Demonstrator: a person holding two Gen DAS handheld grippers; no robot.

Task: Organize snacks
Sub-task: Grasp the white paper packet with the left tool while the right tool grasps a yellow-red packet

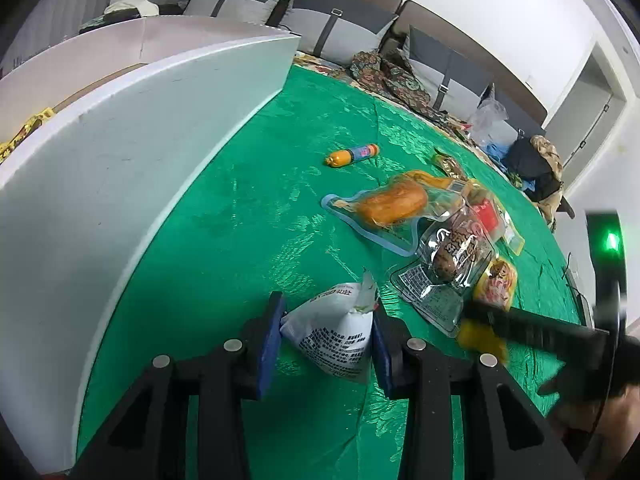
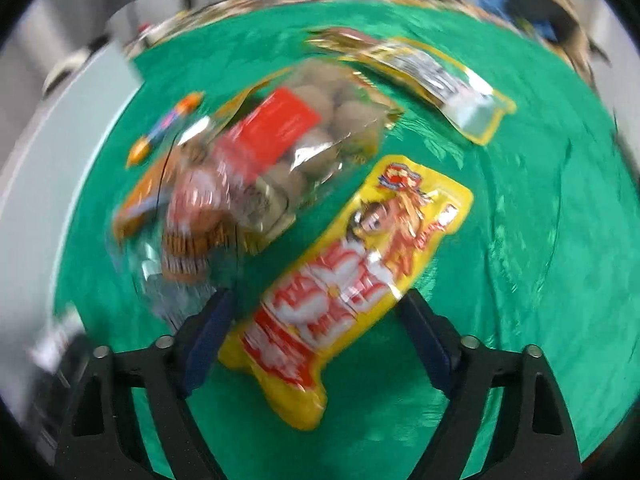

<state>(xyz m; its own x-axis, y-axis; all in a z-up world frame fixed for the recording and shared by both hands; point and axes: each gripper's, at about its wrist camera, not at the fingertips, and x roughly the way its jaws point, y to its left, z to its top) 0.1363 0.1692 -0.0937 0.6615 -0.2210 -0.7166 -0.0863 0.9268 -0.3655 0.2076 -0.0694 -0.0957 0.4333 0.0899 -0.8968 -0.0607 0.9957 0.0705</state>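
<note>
My left gripper is shut on a white printed packet, held just above the green cloth beside the white box. In the right wrist view, which is blurred, my right gripper stands open, pointing steeply down over a yellow and red snack packet. The packet lies flat between the two blue pads, and I see no pad pressing on it. One black finger of the right gripper shows at the left wrist view's right edge, over that yellow packet.
On the green cloth lie an orange sausage stick, bread in a clear bag and a sausage in a clear pack. A bag of brown balls with a red label and a yellow-edged packet lie beyond. A sofa stands behind.
</note>
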